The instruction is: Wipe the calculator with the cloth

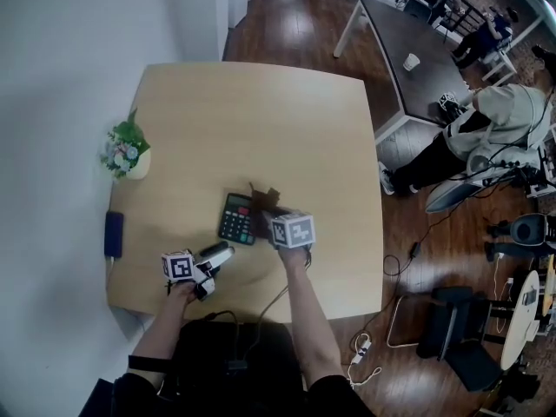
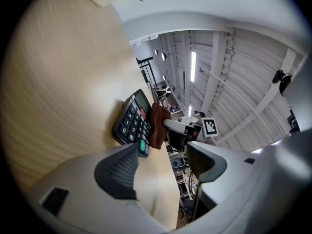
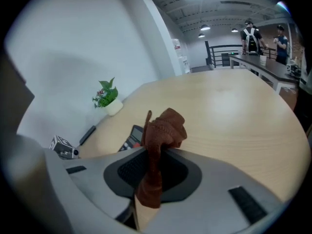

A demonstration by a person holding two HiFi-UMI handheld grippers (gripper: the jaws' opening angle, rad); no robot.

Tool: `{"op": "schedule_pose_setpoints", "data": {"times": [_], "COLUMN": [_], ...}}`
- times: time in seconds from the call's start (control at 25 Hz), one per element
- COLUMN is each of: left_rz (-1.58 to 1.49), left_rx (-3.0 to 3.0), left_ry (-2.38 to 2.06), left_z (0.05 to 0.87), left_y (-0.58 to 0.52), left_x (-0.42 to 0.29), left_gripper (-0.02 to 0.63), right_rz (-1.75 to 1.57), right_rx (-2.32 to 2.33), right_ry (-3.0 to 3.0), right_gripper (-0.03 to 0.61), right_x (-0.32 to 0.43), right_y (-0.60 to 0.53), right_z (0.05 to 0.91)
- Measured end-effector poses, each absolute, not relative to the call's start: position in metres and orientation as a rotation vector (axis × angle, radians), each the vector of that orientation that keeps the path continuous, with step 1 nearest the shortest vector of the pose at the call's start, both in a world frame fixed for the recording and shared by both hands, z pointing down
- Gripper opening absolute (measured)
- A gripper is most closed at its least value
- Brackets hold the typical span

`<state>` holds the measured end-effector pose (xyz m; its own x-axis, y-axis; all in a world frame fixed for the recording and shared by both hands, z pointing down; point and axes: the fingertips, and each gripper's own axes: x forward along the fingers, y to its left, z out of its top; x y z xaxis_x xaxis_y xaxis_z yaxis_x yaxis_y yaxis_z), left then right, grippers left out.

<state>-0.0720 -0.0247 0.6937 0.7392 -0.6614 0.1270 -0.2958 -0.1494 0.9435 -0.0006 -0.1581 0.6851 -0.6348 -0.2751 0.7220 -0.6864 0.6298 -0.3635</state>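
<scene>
A black calculator (image 1: pixel 236 218) lies on the wooden table (image 1: pixel 261 120), near its front middle. My right gripper (image 1: pixel 276 220) hovers at the calculator's right edge, shut on a brown cloth (image 1: pixel 263 200). In the right gripper view the cloth (image 3: pixel 163 130) is pinched between the jaws and bunches up above them, with the calculator (image 3: pixel 132 136) just beyond. My left gripper (image 1: pixel 221 252) rests low at the front left, pointing at the calculator (image 2: pixel 130 123). Its jaws (image 2: pixel 163 162) stand open with nothing between them. The cloth (image 2: pixel 158 123) hangs against the calculator's right side.
A small potted plant (image 1: pixel 126 150) stands at the table's left edge, with a dark flat device (image 1: pixel 114 233) in front of it. To the right on the floor are another table (image 1: pixel 408 42), a seated person (image 1: pixel 486 129), chairs and cables.
</scene>
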Motion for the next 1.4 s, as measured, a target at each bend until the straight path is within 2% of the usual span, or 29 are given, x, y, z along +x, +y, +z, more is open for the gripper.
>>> {"op": "schedule_pose_setpoints", "data": {"times": [0.2, 0.36, 0.48, 0.76, 0.84, 1.08, 1.24, 1.4], "left_rz": [-0.357, -0.402, -0.269, 0.065, 0.093, -0.012, -0.033, -0.033], "left_rx": [1.827, 1.825, 1.861, 1.873, 1.876, 1.816, 1.834, 1.846], "left_ry": [-0.902, -0.954, -0.891, -0.739, -0.732, -0.747, -0.775, -0.802], "left_z": [0.698, 0.693, 0.697, 0.708, 0.709, 0.705, 0.702, 0.703], "left_y": [-0.027, -0.050, -0.069, -0.074, -0.072, -0.062, -0.058, -0.054], "left_x": [-0.113, -0.144, -0.136, -0.102, -0.096, -0.081, -0.079, -0.075], "left_gripper": [0.305, 0.305, 0.305, 0.305, 0.305, 0.306, 0.307, 0.306], "right_rz": [0.943, 0.871, 0.819, 0.892, 0.918, 0.776, 0.579, 0.866], "right_rx": [0.561, 0.449, 0.540, 0.940, 0.940, 0.733, 0.813, 0.607], "right_ry": [-2.387, -2.315, -2.220, -2.080, -2.040, -2.124, -2.114, -2.405], "right_gripper": [0.067, 0.067, 0.069, 0.067, 0.067, 0.067, 0.067, 0.067], "right_x": [-0.095, -0.132, -0.093, 0.068, 0.083, 0.031, 0.021, -0.086], "right_y": [-0.143, -0.136, -0.141, -0.148, -0.134, -0.132, -0.153, -0.149], "right_z": [0.656, 0.683, 0.702, 0.709, 0.726, 0.731, 0.680, 0.645]}}
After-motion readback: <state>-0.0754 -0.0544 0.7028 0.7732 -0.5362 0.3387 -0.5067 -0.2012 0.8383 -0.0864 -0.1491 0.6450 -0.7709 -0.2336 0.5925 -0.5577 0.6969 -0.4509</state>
